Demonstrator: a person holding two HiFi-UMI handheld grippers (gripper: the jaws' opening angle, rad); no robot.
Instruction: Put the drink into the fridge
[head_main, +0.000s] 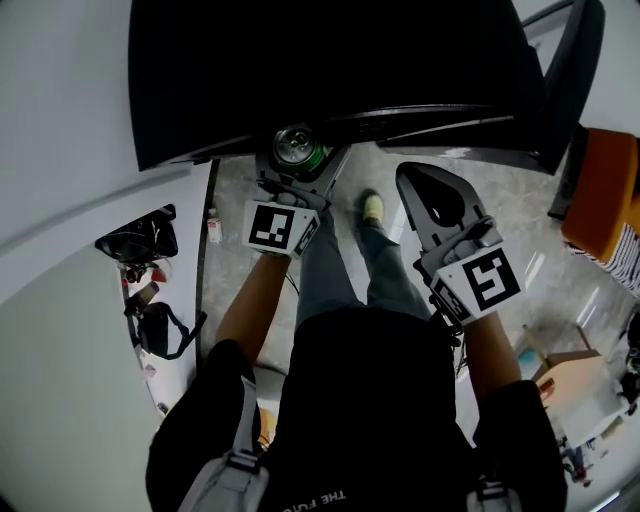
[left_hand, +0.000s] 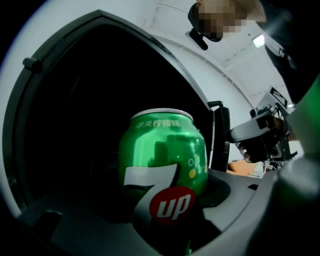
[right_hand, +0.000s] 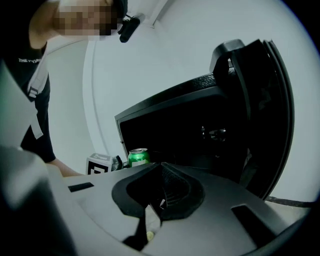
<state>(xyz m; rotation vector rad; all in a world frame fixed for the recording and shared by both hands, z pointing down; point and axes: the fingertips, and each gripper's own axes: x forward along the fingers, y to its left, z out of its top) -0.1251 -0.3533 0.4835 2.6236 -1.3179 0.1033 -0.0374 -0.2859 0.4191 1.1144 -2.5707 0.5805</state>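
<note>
Left gripper (head_main: 291, 182) clamped on a green aluminium 7up can (left_hand: 162, 160)
The can stands upright between the jaws, at the open mouth of the black fridge (head_main: 330, 70). The right gripper (right_hand: 160, 172), jaws together and empty, hangs alongside.

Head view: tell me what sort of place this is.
Probably an indoor office or workroom: a small black fridge stands open by a white wall, over a polished grey floor, with a cardboard box at right.
</note>
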